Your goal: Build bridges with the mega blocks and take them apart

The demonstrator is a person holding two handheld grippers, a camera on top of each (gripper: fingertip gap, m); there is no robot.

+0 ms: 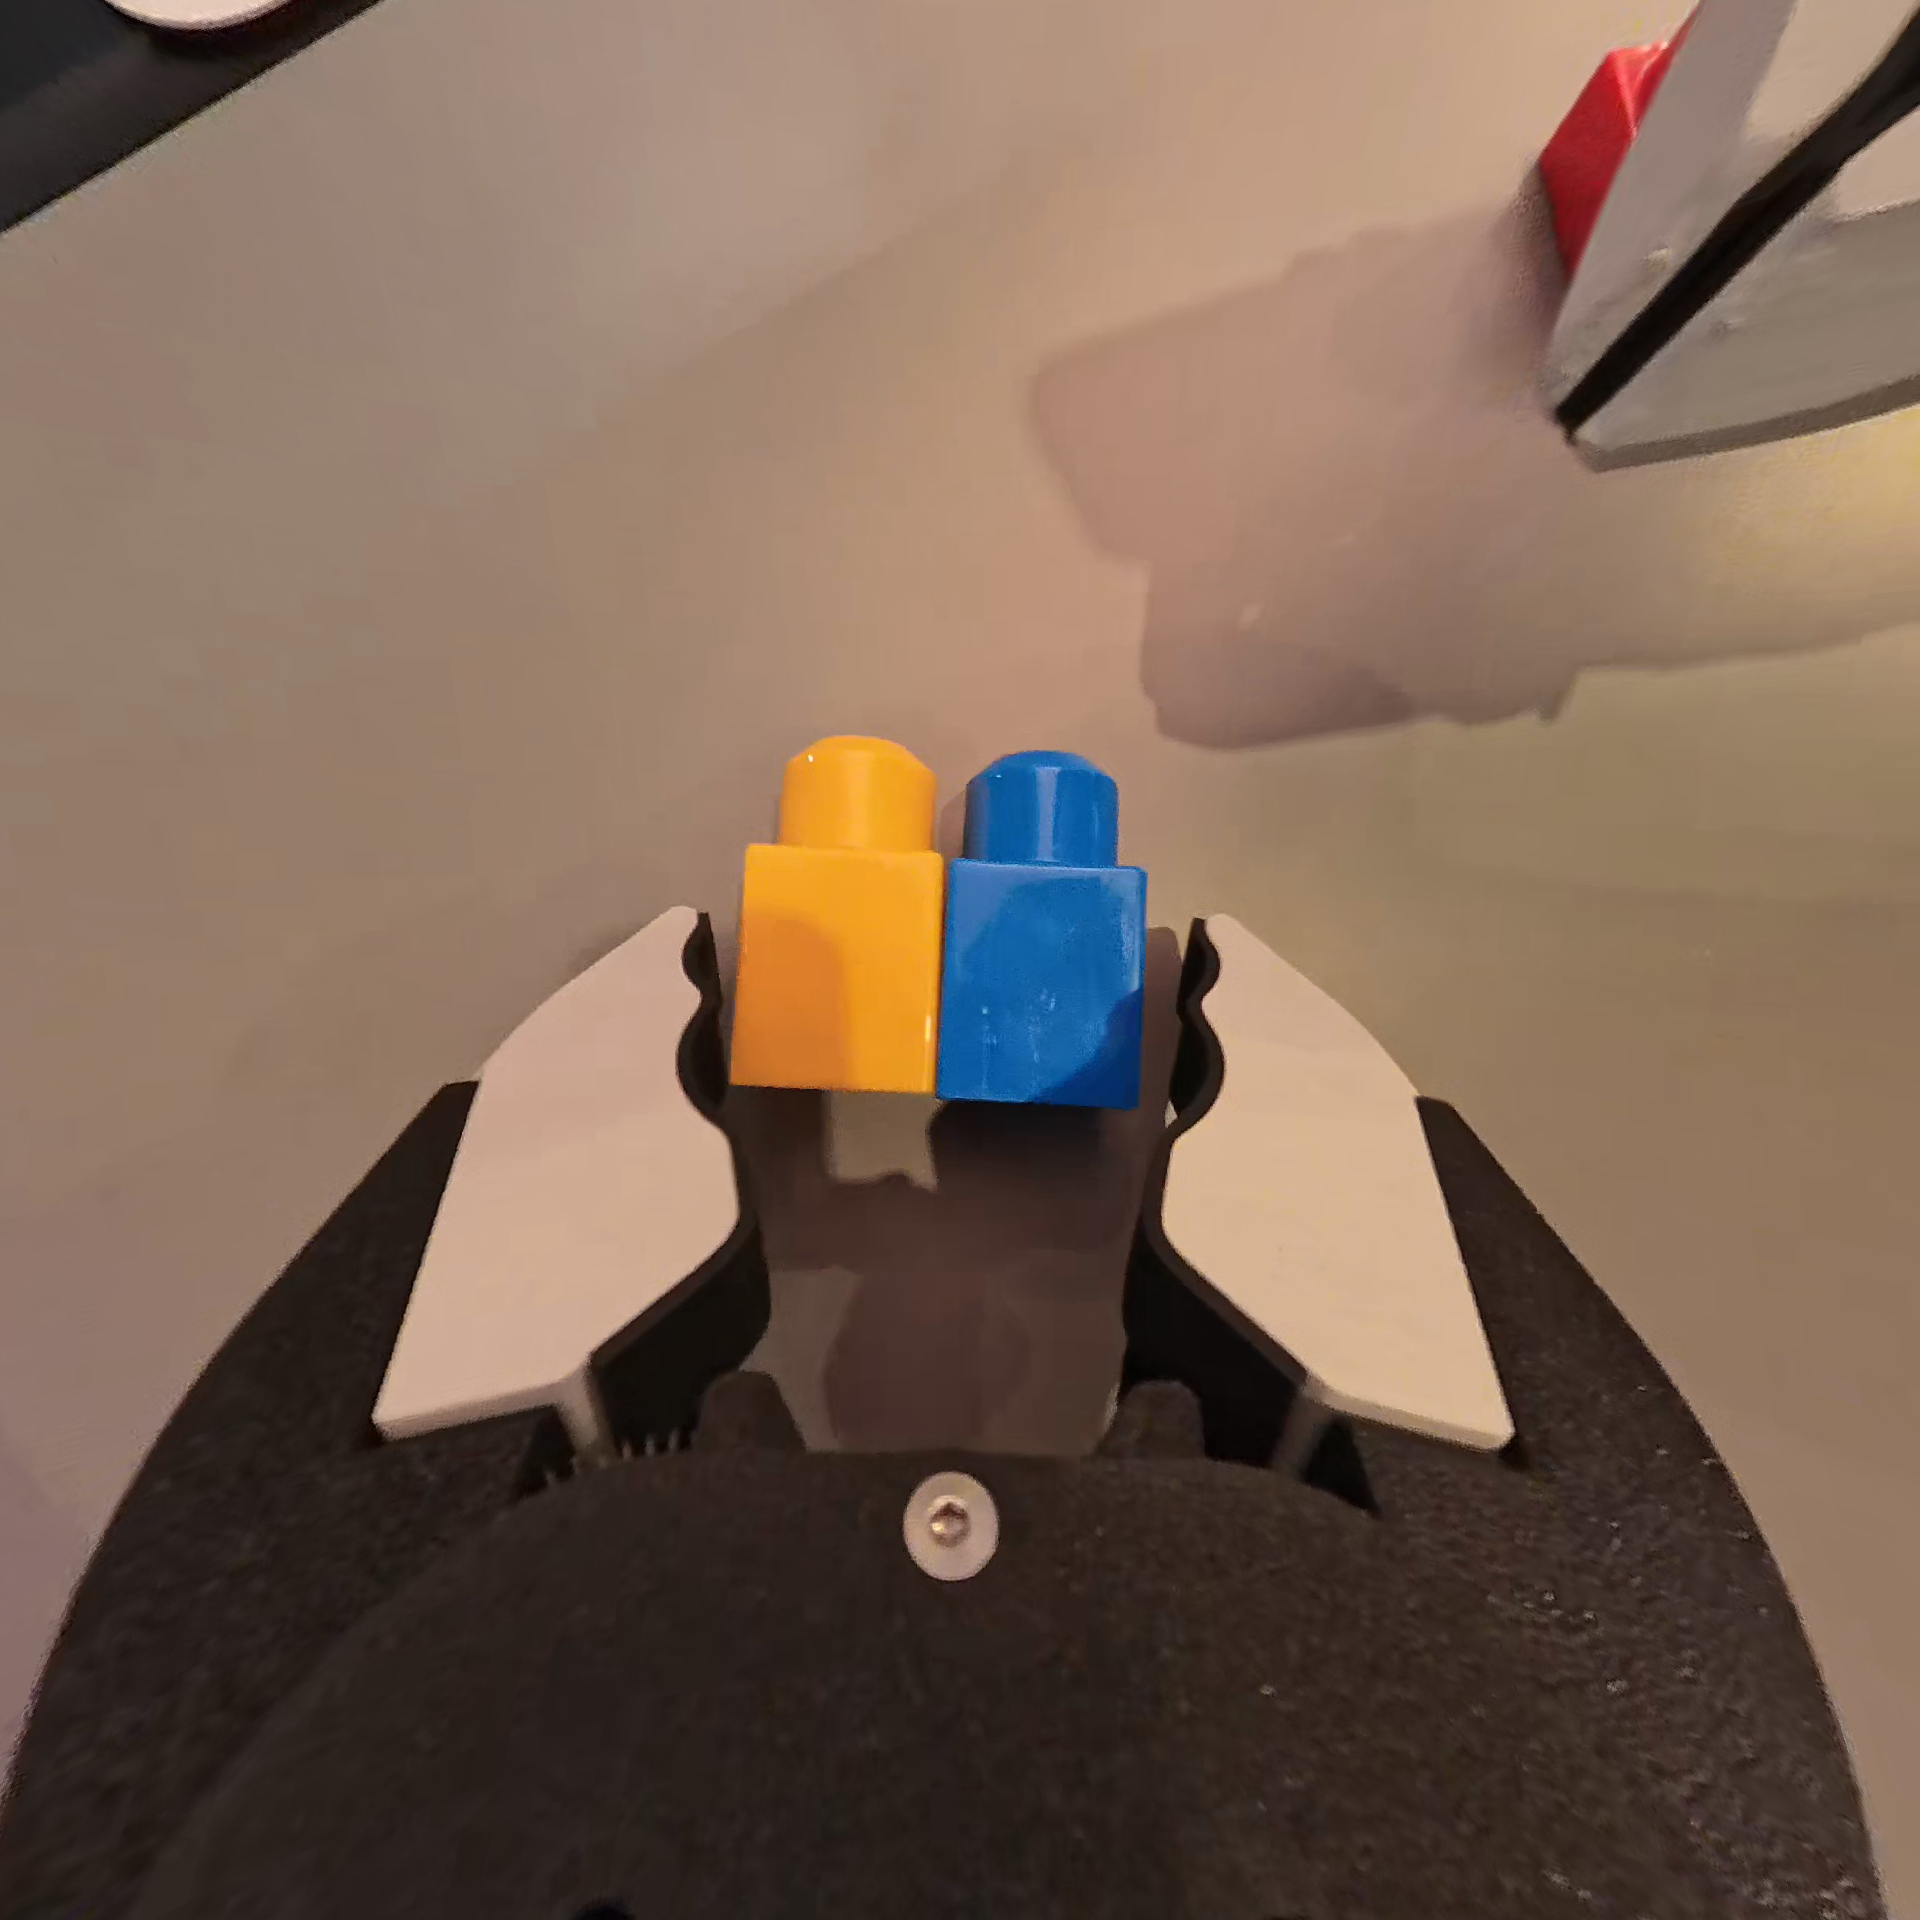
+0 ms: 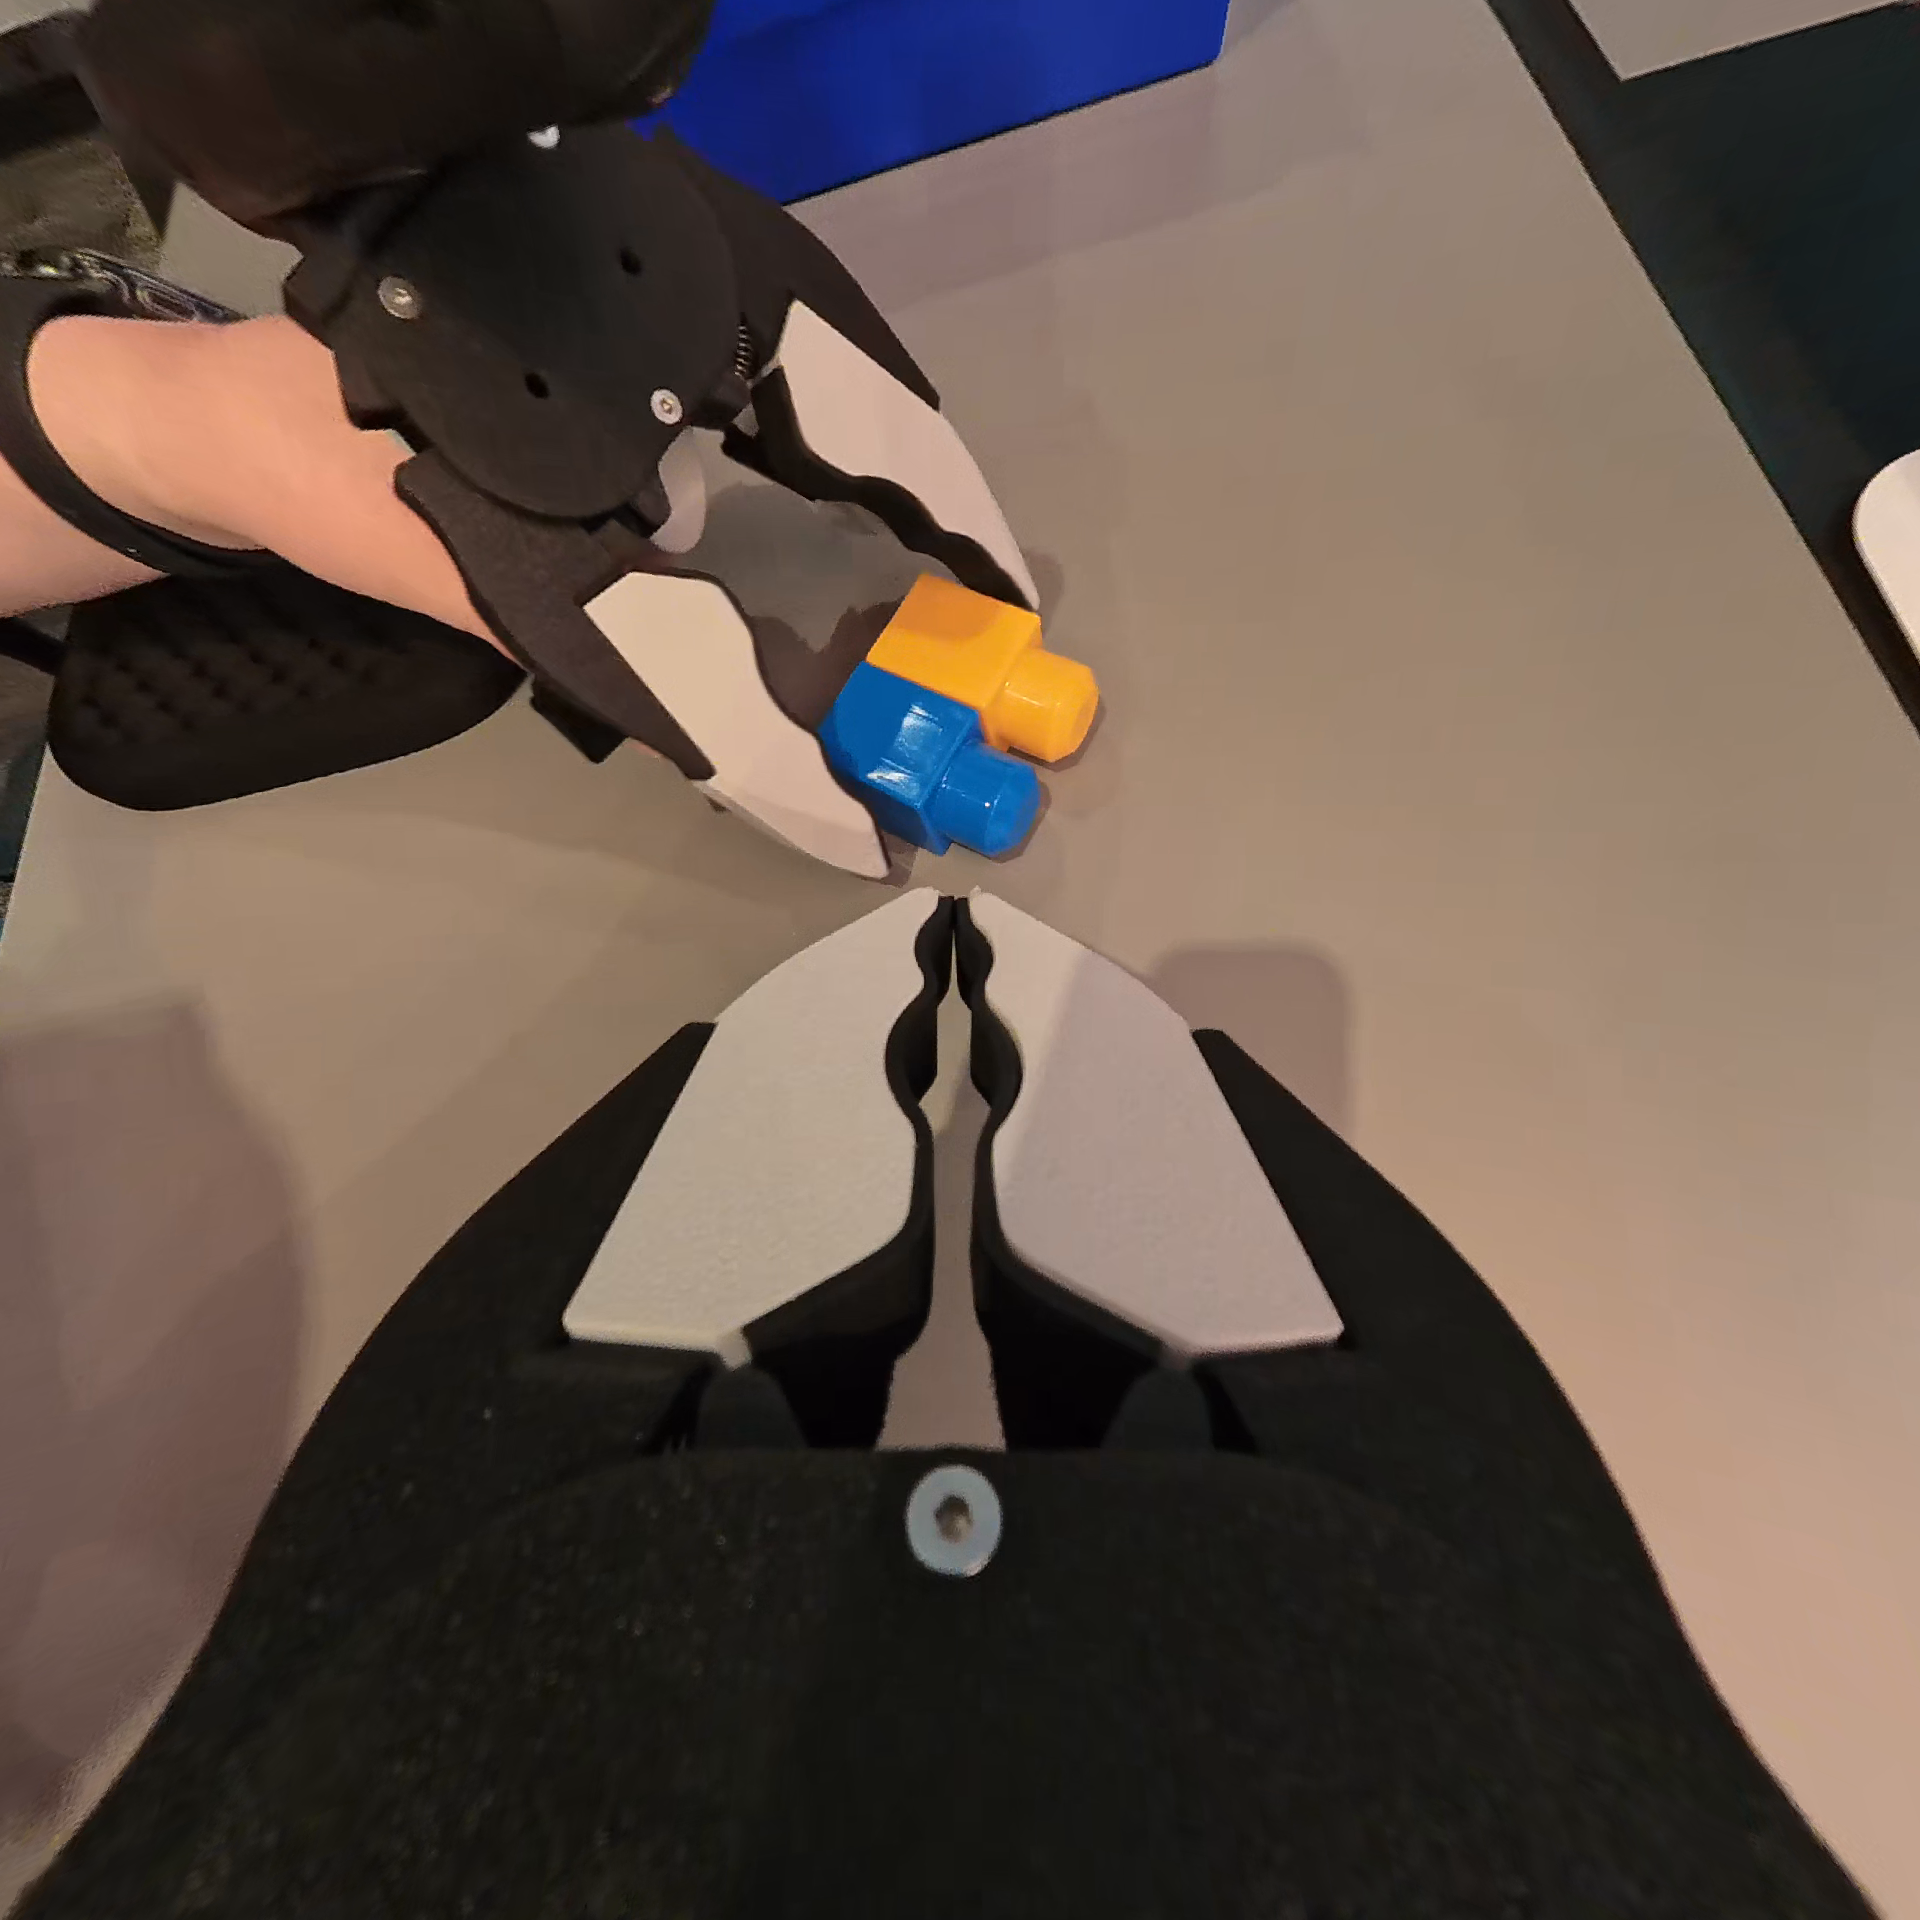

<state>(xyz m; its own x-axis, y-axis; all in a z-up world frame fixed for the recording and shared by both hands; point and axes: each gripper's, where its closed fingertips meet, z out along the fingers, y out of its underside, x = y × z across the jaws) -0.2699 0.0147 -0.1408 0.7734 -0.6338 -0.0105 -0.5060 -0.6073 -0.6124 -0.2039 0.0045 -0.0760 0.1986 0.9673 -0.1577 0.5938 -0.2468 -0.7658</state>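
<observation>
My left gripper [image 1: 951,920] is closed around a yellow block [image 1: 836,966] and a blue block [image 1: 1039,987], pressed side by side with their studs pointing forward. A thin gap shows between the blue block and one finger. In the right wrist view the left gripper [image 2: 948,727] tilts down, holding the yellow block [image 2: 966,644] and blue block [image 2: 904,748] just over the grey table [image 2: 1351,727]. My right gripper [image 2: 954,899] is shut and empty, with its tips just in front of the blocks. It appears blurred in the left wrist view [image 1: 1569,426], with a red block [image 1: 1590,145] partly hidden behind it.
A blue box [image 2: 935,83] stands at the table's far side. A dark strip [image 2: 1766,312] borders the table on the right, with a white object [image 2: 1896,561] at the frame's edge. A person's forearm [image 2: 156,457] and a black mesh pad [image 2: 260,686] are on the left. The gap from one gripper's tips to the other's is roughly 10 cm.
</observation>
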